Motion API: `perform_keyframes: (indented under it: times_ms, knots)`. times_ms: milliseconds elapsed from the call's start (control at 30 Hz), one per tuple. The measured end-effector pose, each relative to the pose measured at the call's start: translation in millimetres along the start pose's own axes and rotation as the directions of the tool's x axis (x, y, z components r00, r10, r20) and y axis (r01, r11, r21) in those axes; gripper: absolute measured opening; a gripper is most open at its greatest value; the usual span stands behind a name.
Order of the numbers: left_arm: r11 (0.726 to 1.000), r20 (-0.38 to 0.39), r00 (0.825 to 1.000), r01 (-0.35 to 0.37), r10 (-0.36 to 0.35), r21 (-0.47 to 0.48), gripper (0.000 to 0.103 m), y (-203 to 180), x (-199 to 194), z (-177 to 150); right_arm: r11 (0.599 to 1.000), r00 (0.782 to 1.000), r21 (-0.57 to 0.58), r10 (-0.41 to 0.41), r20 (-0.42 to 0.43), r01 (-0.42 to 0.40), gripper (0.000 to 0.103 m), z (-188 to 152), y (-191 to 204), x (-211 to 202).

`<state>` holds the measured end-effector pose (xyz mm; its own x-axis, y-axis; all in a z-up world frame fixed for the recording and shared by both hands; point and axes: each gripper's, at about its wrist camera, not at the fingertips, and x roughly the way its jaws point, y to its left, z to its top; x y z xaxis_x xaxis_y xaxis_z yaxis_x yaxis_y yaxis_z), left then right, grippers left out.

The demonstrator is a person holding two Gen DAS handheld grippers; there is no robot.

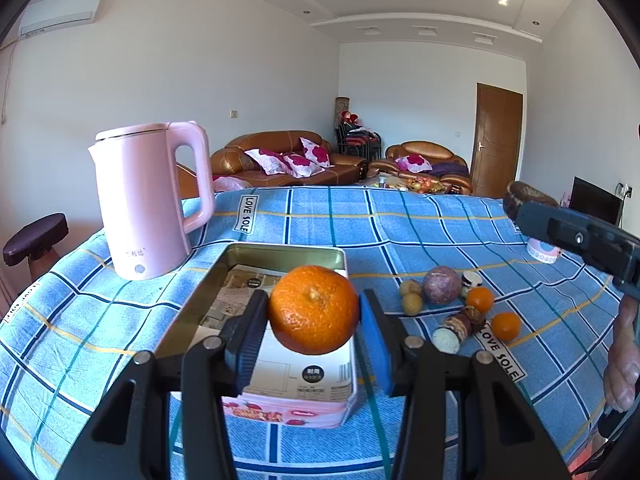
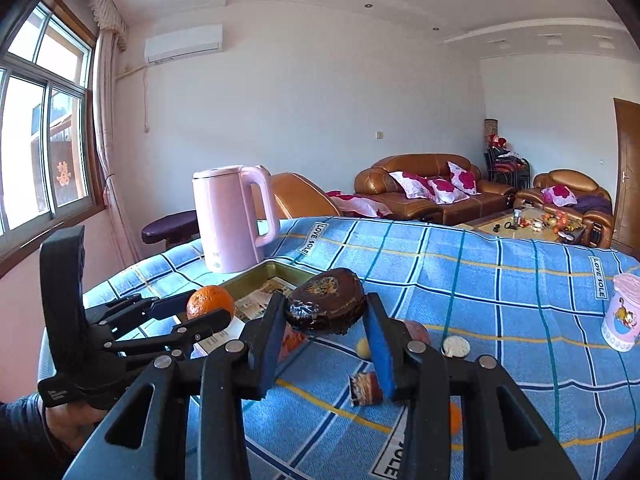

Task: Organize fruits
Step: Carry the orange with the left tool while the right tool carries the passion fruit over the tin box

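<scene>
My left gripper is shut on a large orange, held above the near end of an open tin box lined with newspaper. My right gripper is shut on a dark brown wrinkled fruit, lifted off the blue checked tablecloth. In the right wrist view the left gripper and its orange hang beside the tin. Loose on the cloth lie a purple round fruit, two small oranges, small yellowish fruits and cut pieces.
A pink kettle stands just left of the tin's far end. A pink cup stands near the table's right edge. A dark stool sits beyond the left edge. Sofas and a low table are far behind.
</scene>
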<state>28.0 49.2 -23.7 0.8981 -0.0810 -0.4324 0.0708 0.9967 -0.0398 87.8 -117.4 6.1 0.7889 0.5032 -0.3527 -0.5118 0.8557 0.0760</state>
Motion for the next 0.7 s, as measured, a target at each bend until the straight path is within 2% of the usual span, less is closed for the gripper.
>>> perform_keyframes:
  times_ms: [267, 700]
  knots:
    - [1.000, -0.038, 0.999, -0.020, 0.020, 0.000, 0.048, 21.5, 20.8, 11.4, 0.998, 0.998, -0.015, 0.059, -0.036, -0.060, 0.041, 24.5, 16.1, 38.3]
    - [0.998, -0.093, 0.994, -0.056, 0.056, 0.005, 0.048, 43.1, 53.0, 16.4, 0.996, 0.989, -0.015, 0.081, -0.125, -0.083, 0.041, 22.4, 27.1, 101.4]
